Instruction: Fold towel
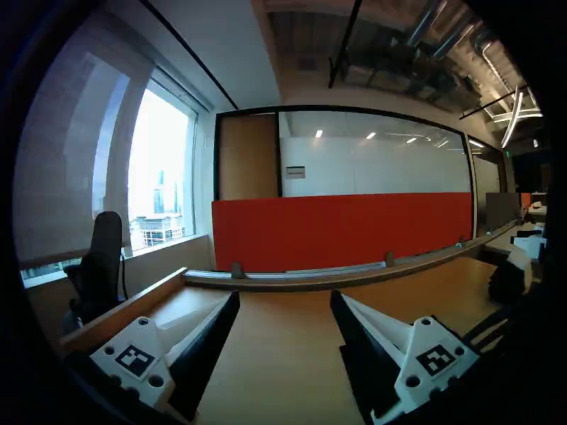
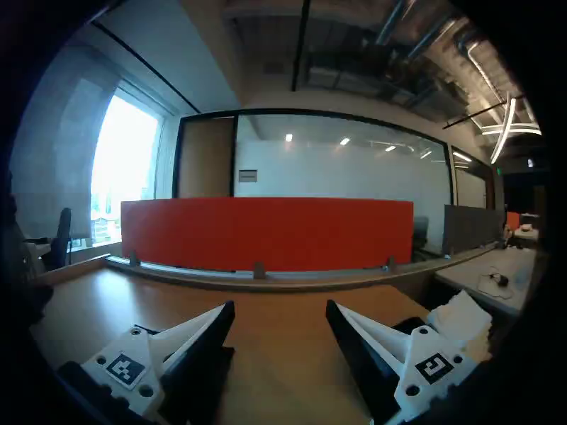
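Left gripper view: the left gripper (image 1: 283, 293) is held low over a long desk with a light-brown wooden top (image 1: 283, 375). Its two black-and-white fingers (image 1: 205, 340) are spread wide, with only bare wood between them, and each carries a square black-and-white marker tag (image 1: 135, 359). Beyond the desk's far edge stands a broad orange-red divider panel (image 1: 340, 230). Behind it is a glass-walled room with a black frame (image 1: 368, 152). A bright tall window (image 1: 159, 184) and a black office chair (image 1: 99, 269) are on the left of this view. Right gripper view: the right gripper (image 2: 279, 304) is held over the same wooden desk (image 2: 142, 304), its fingers likewise set wide apart and gripping nothing. The white rough-textured towel (image 2: 461, 317) lies in a bunched heap at the lower right of this view, just behind the right-hand finger. Whether it touches that finger cannot be told. The orange-red divider panel (image 2: 269, 234) crosses the middle of the view. A grey partition screen (image 2: 468, 227) and a pale desk bearing a dark cable (image 2: 496, 276) lie farther right. The window (image 2: 120, 170) and the chair (image 2: 62, 237) are at the far left. Exposed pipes and strip lights run across the ceiling (image 2: 425, 42).
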`<act>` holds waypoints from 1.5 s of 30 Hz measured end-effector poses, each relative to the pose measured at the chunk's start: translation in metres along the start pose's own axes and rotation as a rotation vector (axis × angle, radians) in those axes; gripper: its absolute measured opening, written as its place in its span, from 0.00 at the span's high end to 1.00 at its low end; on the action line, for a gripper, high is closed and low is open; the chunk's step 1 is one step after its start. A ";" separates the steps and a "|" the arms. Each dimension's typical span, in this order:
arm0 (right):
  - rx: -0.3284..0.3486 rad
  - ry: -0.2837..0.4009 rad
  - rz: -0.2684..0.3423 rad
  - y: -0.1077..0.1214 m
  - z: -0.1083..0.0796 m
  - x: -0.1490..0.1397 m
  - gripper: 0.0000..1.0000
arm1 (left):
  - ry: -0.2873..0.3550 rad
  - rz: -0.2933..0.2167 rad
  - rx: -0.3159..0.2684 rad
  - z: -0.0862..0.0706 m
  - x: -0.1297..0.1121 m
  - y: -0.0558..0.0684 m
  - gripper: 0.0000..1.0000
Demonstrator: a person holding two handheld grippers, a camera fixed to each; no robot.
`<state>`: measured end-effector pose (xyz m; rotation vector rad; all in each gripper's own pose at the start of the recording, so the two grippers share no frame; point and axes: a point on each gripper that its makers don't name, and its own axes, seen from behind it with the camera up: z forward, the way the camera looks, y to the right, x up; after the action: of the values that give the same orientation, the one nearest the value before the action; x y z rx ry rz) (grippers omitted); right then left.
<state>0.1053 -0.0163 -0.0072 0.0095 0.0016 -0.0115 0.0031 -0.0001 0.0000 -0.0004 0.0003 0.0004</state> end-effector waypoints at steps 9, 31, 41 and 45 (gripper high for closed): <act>-0.009 0.013 -0.020 -0.006 -0.005 0.065 0.00 | 0.007 -0.006 -0.002 0.000 0.053 -0.005 0.06; 0.125 -0.040 -0.075 -0.039 -0.007 0.105 0.00 | -0.094 0.023 -0.133 -0.006 0.080 0.013 0.06; 0.296 -0.148 -0.143 -0.066 -0.015 0.088 0.00 | -0.169 0.065 -0.281 -0.016 0.066 0.047 0.06; 0.351 -0.188 -0.174 -0.075 -0.019 0.080 0.00 | -0.207 0.079 -0.337 -0.022 0.053 0.059 0.05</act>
<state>0.1847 -0.0916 -0.0268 0.3593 -0.1877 -0.1863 0.0565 0.0591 -0.0216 -0.3369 -0.2067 0.0792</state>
